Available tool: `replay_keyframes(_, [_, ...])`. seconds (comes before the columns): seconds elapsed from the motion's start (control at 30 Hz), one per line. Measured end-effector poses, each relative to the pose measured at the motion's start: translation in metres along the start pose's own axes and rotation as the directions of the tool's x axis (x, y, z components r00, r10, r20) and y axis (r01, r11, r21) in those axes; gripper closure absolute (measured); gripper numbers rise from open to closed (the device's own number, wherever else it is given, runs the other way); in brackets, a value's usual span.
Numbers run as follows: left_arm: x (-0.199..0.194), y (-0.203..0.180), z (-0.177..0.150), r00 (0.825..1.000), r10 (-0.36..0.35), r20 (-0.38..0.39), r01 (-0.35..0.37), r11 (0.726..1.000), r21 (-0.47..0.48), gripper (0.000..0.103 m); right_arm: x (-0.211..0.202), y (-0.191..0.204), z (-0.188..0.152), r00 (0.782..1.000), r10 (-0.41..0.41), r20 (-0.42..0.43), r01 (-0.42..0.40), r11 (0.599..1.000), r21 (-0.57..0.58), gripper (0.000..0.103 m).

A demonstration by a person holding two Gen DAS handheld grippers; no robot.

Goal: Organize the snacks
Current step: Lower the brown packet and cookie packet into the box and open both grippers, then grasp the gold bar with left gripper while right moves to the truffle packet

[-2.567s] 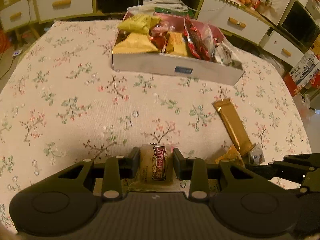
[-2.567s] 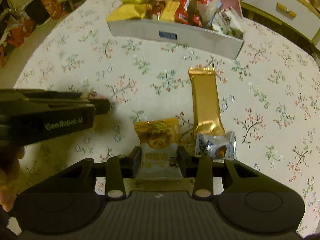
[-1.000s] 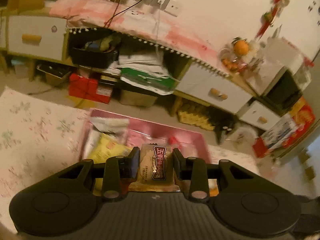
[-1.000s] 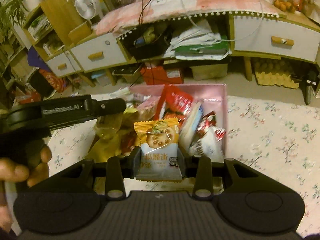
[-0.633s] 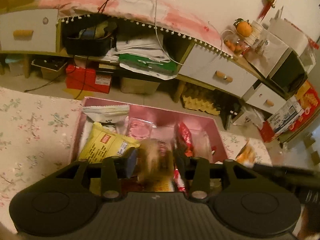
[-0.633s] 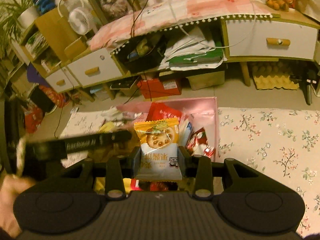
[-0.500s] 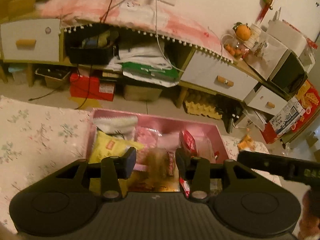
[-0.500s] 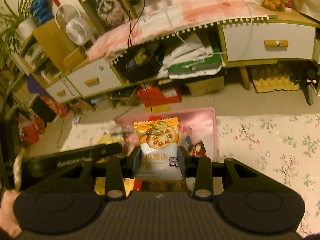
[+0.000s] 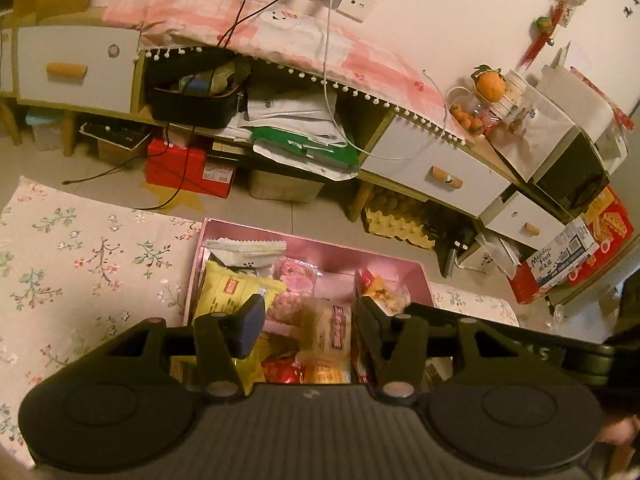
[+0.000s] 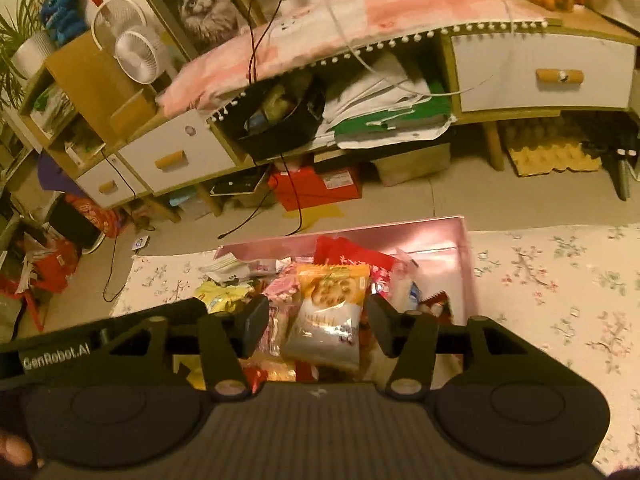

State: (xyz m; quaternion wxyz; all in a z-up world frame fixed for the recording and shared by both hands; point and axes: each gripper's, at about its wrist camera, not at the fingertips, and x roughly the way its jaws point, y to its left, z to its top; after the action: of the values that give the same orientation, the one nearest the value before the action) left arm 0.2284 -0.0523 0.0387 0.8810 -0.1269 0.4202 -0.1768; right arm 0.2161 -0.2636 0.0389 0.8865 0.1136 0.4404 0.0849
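Hovering over the pink box point(image 9: 316, 246) is where both grippers are seen right now, and the box itself is parked on the flowery tablecloth point(image 9: 80, 256), at the edge nearest the low cabinet point(image 9: 420, 160).

The left gripper point(image 9: 310, 320) is spread apart, its jaws having just been opening. A pale snack packet with a red label point(image 9: 330, 330) is seen between them but it isn't pinched anymore; clear gaps are left on both sides and it's lying in the box among the other snacks. A yellow bag point(image 9: 230, 288) is packed into the box's left side, a white wrapper point(image 9: 244, 246) sits at its back left corner, and a red packet point(image 9: 378, 290) is stood up toward its right side.

The right gripper point(image 10: 316, 320) is also parted, jaws just been opening too. The cookie packet point(image 10: 328, 312), orange top and silvery bottom, is tilted between the fingers point(image 10: 254, 322) with nothing pressing on it, resting on the pile inside the box point(image 10: 464, 256). Part of the left gripper's body point(image 10: 104, 344) is caught at the left of the right wrist view, over the box's left half.
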Motion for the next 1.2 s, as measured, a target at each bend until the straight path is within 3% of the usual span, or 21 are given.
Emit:
replay_keyframes(0.13, [-0.005, -0.014, -0.011, 0.997, 0.050, -0.051, -0.048, 0.998, 0.038, 0.044, -0.025, -0.006, -0.007, 0.999, -0.044, -0.008, 0.044, 0.999, 0.000, 0.052])
replay_keyframes(0.3, [-0.024, -0.034, -0.023, 0.995, 0.077, -0.056, -0.072, 0.994, 0.078, 0.044, -0.053, -0.008, -0.021, 0.998, -0.064, -0.028, 0.065, 0.998, 0.009, 0.052])
replay_keyframes(0.5, [-0.044, -0.049, -0.059, 0.989, 0.118, -0.087, -0.108, 0.987, 0.118, 0.040, -0.075, 0.001, -0.053, 0.989, -0.115, -0.097, 0.112, 0.993, -0.029, 0.050])
replay_keyframes(0.67, [-0.062, -0.048, -0.094, 0.986, 0.115, -0.124, -0.107, 0.992, 0.066, 0.036, -0.093, 0.013, -0.080, 0.982, -0.130, -0.140, 0.123, 0.991, -0.057, 0.050])
replay_keyframes(0.9, [-0.086, -0.060, -0.127, 0.989, 0.120, -0.092, -0.114, 0.991, 0.064, 0.033, -0.130, 0.025, -0.111, 0.990, -0.099, -0.099, 0.091, 0.992, -0.083, 0.048])
replay_keyframes(1.03, [-0.095, -0.066, -0.143, 0.985, 0.159, -0.061, -0.153, 0.984, 0.086, 0.030, -0.142, 0.026, -0.125, 0.990, -0.115, -0.080, 0.106, 0.989, -0.103, 0.048])
replay_keyframes(1.2, [-0.095, -0.079, -0.147, 0.982, 0.173, -0.074, -0.167, 0.983, 0.083, 0.029, -0.154, 0.019, -0.135, 0.991, -0.120, -0.067, 0.111, 0.986, -0.122, 0.045])
